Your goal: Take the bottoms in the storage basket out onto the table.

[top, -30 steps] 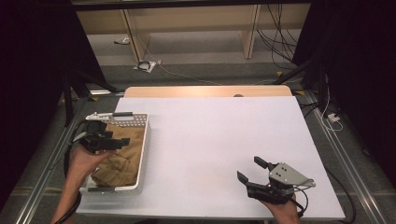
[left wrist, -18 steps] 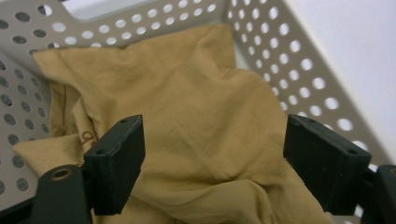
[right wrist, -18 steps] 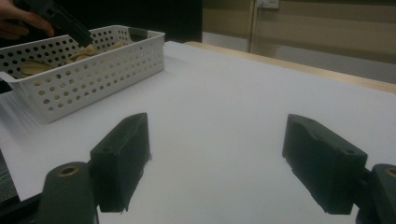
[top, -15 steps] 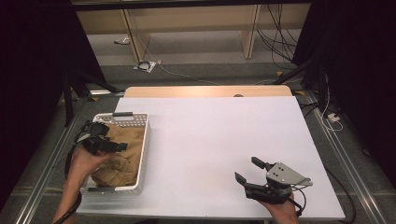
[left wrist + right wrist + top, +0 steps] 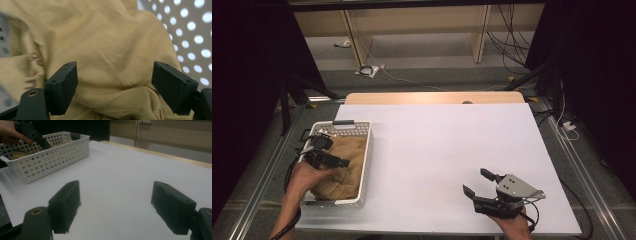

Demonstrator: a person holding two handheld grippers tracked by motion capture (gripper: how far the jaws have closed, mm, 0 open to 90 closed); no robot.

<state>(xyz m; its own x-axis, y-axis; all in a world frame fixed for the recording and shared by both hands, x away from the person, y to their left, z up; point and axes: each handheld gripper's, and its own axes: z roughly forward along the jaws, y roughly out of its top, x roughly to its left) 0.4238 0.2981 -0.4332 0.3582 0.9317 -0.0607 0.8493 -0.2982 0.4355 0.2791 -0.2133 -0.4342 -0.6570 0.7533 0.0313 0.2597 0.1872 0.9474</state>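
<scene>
Faded reddish print is seen on the crumpled mustard-yellow cloth [image 5: 105,50] but cannot be read. The cloth is kept inside the white perforated plastic basket [image 5: 367,150] at eight o'clock on the white table [image 5: 447,145], where the left gripper [image 5: 343,163] is lowered over it, jaws spread wide. The right gripper [image 5: 476,182] is held wide and empty at five o'clock, with bare tabletop all around it.

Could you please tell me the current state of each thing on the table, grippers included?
left gripper: open, jaws wide apart, down in the basket over the cloth, nothing clamped.
right gripper: open, empty, low over the bare table.
tan cloth: crumpled, lying in the basket.
white basket: upright at the table's left side, holding the cloth.
table: covered with a white sheet.
</scene>
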